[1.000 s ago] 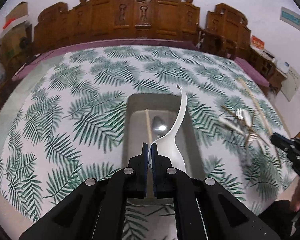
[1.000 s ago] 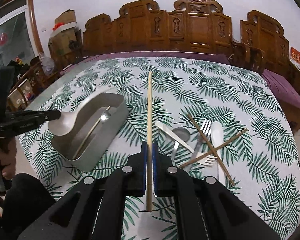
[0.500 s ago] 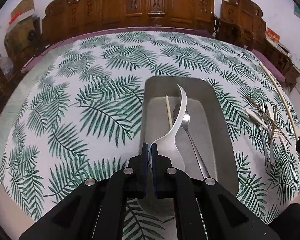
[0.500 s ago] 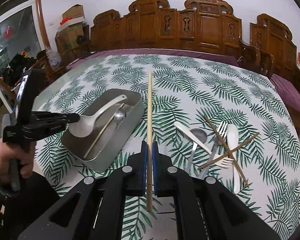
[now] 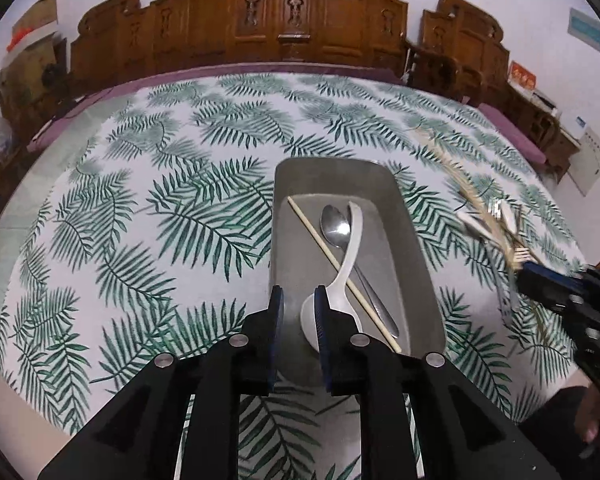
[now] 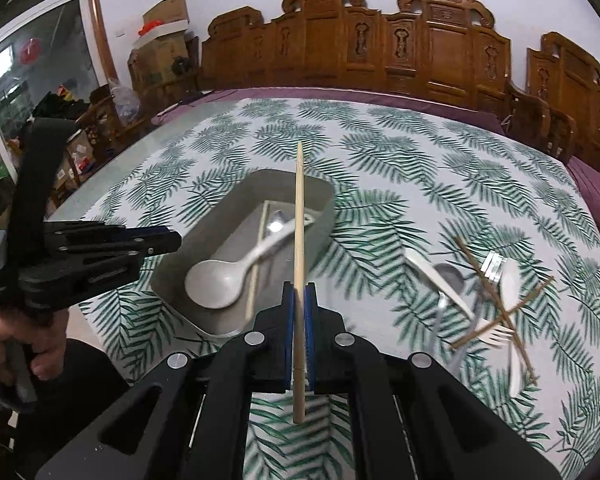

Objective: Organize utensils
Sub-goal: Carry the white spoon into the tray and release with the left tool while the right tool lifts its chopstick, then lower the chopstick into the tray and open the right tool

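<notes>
- Left hand-held gripper [image 5: 299,304]: jaws parted, nothing between them; it hangs over the near end of the grey rectangular metal tray [image 5: 412,240], with the bowl of the white plastic soup spoon [image 5: 342,276] just beside its right finger
- Right hand-held gripper [image 6: 299,312]: clenched on a pale wooden chopstick [image 6: 299,232], which points forward above the tray's right side
- In the tray: the white soup spoon, a shiny steel spoon [image 5: 334,224] and one pale chopstick [image 5: 324,244] lying aslant; spoon handle crosses over the chopstick
- Judged progress: three pieces stowed, a fourth in hand and not yet placed
- Left over on the palm-leaf-print tabletop [image 6: 400,152], right of the tray: a loose pile of a white plastic fork [image 6: 496,334], white flat utensils, a steel spoon and dark brown thin sticks [image 6: 496,296], crossed over each other; exact count unclear
- Roughly under halfway, by my reckoning
</notes>
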Motion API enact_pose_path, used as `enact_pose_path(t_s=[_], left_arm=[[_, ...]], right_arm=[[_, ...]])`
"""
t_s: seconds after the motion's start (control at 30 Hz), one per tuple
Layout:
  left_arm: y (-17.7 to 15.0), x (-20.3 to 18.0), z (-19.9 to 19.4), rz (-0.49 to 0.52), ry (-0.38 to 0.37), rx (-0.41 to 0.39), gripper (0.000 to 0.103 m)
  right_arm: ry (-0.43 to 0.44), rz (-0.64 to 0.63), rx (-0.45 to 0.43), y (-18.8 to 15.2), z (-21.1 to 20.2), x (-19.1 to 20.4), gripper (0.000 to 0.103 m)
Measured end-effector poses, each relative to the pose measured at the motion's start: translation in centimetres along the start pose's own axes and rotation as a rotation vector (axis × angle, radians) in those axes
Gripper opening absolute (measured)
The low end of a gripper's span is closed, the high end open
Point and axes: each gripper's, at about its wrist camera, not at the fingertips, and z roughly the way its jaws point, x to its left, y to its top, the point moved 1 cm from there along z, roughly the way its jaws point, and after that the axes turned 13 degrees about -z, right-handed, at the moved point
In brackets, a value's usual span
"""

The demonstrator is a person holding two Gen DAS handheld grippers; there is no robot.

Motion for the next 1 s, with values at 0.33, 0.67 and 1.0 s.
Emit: enact_pose_path(t_s=[0.33,0.67,1.0], left_arm=[[-0.2,1.5,-4.2,0.028,-0.026,-0.059,0.015],[-0.1,2.6,-6.0,0.020,-0.045,-0.077,0.015],[-0.1,2.5,-6.3,0.020,-0.045,-0.078,0.015]], right_arm=[[0.066,0.036,0.060,2.5,4.6,2.1,0.006],[0.058,0.096,0.154,3.4,9.3,3.0,0.006],[0.108,0.103,0.120,3.7,9.6,3.6,0.007]])
